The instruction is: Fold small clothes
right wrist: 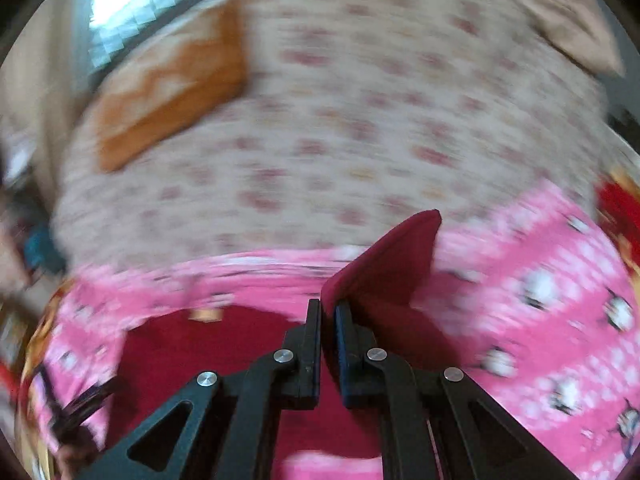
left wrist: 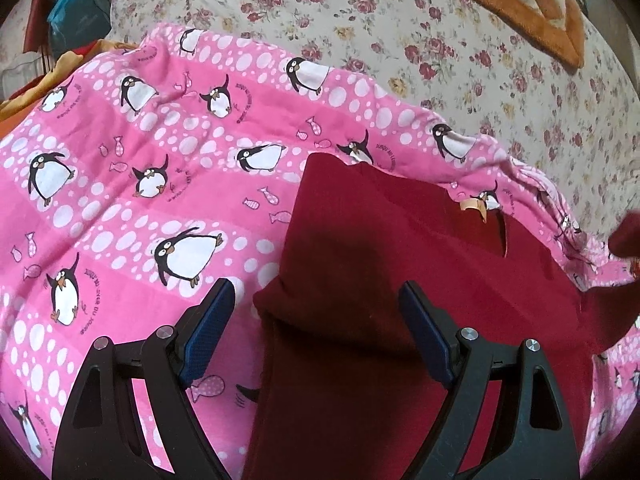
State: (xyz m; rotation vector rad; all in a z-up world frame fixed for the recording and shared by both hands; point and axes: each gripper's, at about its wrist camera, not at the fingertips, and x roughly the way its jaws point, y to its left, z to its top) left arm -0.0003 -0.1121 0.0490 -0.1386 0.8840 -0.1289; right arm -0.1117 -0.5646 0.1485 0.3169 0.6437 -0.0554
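A dark red garment (left wrist: 384, 264) lies on a pink penguin-print blanket (left wrist: 120, 184), with one part folded over itself along its left side. My left gripper (left wrist: 316, 300) hovers above the garment's left edge, jaws wide open, nothing between the pads. In the blurred right wrist view my right gripper (right wrist: 328, 312) is shut on a flap of the same dark red garment (right wrist: 392, 264), which stands lifted off the blanket (right wrist: 540, 300). A red corner at the far right of the left wrist view (left wrist: 628, 236) is also raised.
A floral bedsheet (left wrist: 400, 40) covers the bed beyond the pink blanket. An orange-bordered cushion (left wrist: 520, 4) lies at the back right. Bags and clothes (left wrist: 76, 8) pile up at the back left. Orange fabric (left wrist: 24, 96) shows at the blanket's left edge.
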